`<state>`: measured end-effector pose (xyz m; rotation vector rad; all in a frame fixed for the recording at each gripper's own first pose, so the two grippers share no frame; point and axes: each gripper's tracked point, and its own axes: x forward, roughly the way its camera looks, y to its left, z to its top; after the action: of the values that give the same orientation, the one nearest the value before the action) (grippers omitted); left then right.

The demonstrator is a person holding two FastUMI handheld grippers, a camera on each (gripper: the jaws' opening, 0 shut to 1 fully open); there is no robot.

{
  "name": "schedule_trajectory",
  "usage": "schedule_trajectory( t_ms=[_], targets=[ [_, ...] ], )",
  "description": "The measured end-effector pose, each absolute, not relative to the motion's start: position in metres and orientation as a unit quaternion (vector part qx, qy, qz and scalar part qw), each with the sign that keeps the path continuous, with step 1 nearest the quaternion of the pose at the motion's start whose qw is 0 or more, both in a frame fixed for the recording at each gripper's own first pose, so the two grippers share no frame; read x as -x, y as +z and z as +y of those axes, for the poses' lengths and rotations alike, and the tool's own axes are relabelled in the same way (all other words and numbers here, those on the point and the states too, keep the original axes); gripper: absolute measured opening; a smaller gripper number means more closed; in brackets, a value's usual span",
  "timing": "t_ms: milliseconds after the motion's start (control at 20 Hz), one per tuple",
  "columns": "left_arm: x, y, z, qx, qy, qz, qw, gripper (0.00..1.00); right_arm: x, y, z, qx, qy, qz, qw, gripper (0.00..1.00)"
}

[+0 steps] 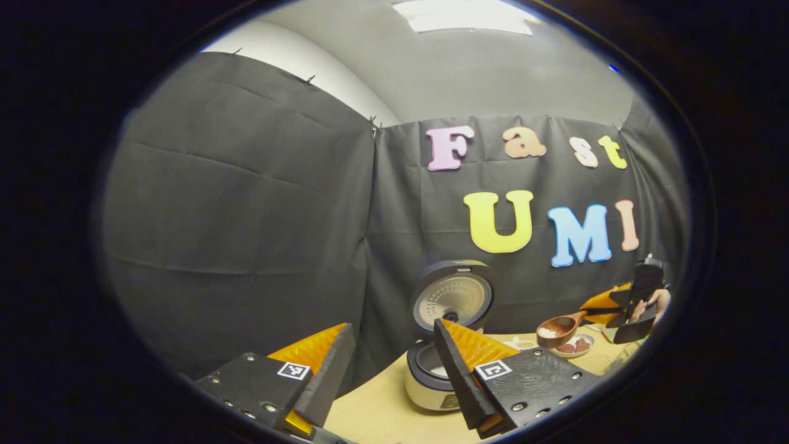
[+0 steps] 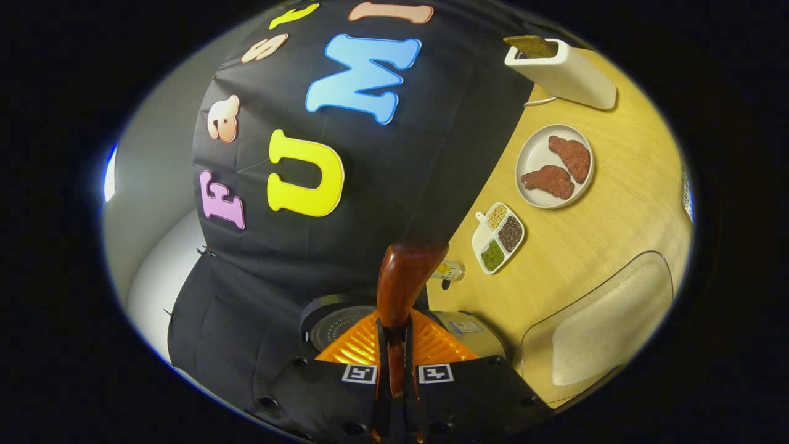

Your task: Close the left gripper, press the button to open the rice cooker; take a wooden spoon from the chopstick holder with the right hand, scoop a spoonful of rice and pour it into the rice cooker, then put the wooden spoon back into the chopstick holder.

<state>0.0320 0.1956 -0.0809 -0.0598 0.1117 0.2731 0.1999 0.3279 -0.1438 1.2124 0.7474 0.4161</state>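
Between the right gripper's (image 2: 394, 364) pressed-together jaws sits the wooden spoon (image 2: 404, 277), pinched by its handle; the left gripper view shows its bowl (image 1: 555, 332) holding rice, off to the right of the rice cooker (image 1: 431, 376). Left gripper (image 1: 394, 370) hangs near the cooker, jaws spread, holding nothing. Cooker lid (image 1: 453, 296) stands up, pot open. Judgement: carry the spoon level across to the pot, tip only once over the opening, keep clear of the raised lid and the plate (image 1: 576, 346)

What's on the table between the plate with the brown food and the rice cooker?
In the right gripper view, a divided dish of grains, and a small bottle nearer the rice cooker.
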Motion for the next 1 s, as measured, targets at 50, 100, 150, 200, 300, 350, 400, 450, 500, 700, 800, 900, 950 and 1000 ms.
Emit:
schedule_trajectory(
  t_ms=[50, 100, 150, 200, 300, 350, 400, 450, 500, 700, 800, 900, 950, 1000],
  targets=[
    [-0.031, -0.082, 0.199, 0.030, 0.139, 0.057, 0.988, 0.80, -0.202, -0.141, 0.337, -0.549, 0.195, 0.340, 0.738, 0.10],
    [-0.031, -0.083, 0.203, 0.030, 0.142, 0.058, 0.988, 0.80, -0.203, -0.140, 0.344, -0.546, 0.201, 0.341, 0.739, 0.10],
    [-0.030, -0.085, 0.205, 0.031, 0.145, 0.060, 0.987, 0.80, -0.203, -0.138, 0.353, -0.541, 0.206, 0.342, 0.740, 0.07],
    [-0.030, -0.088, 0.208, 0.032, 0.148, 0.061, 0.987, 0.80, -0.205, -0.138, 0.361, -0.536, 0.212, 0.343, 0.742, 0.10],
    [-0.028, -0.091, 0.213, 0.032, 0.154, 0.064, 0.985, 0.82, -0.207, -0.140, 0.378, -0.522, 0.223, 0.345, 0.747, 0.10],
    [-0.027, -0.092, 0.216, 0.032, 0.157, 0.066, 0.985, 0.80, -0.207, -0.141, 0.387, -0.514, 0.229, 0.346, 0.751, 0.10],
    [-0.026, -0.094, 0.220, 0.032, 0.160, 0.068, 0.984, 0.80, -0.208, -0.143, 0.394, -0.506, 0.233, 0.347, 0.754, 0.06],
    [-0.025, -0.096, 0.223, 0.032, 0.164, 0.069, 0.984, 0.80, -0.209, -0.144, 0.403, -0.500, 0.237, 0.348, 0.757, 0.10],
    [-0.023, -0.098, 0.226, 0.032, 0.167, 0.071, 0.983, 0.82, -0.210, -0.146, 0.410, -0.493, 0.241, 0.350, 0.759, 0.10],
    [-0.019, -0.107, 0.239, 0.034, 0.182, 0.080, 0.979, 0.80, -0.209, -0.154, 0.439, -0.466, 0.255, 0.357, 0.768, 0.10],
    [-0.015, -0.111, 0.246, 0.034, 0.189, 0.084, 0.978, 0.80, -0.207, -0.159, 0.452, -0.448, 0.263, 0.360, 0.775, 0.10],
    [-0.014, -0.115, 0.250, 0.032, 0.195, 0.087, 0.976, 0.82, -0.205, -0.165, 0.466, -0.430, 0.272, 0.362, 0.781, 0.10],
    [-0.014, -0.116, 0.252, 0.032, 0.197, 0.089, 0.976, 0.80, -0.205, -0.169, 0.474, -0.419, 0.276, 0.361, 0.786, 0.10],
    [-0.013, -0.118, 0.254, 0.032, 0.199, 0.090, 0.975, 0.80, -0.203, -0.174, 0.480, -0.407, 0.281, 0.360, 0.791, 0.10]
  ],
)
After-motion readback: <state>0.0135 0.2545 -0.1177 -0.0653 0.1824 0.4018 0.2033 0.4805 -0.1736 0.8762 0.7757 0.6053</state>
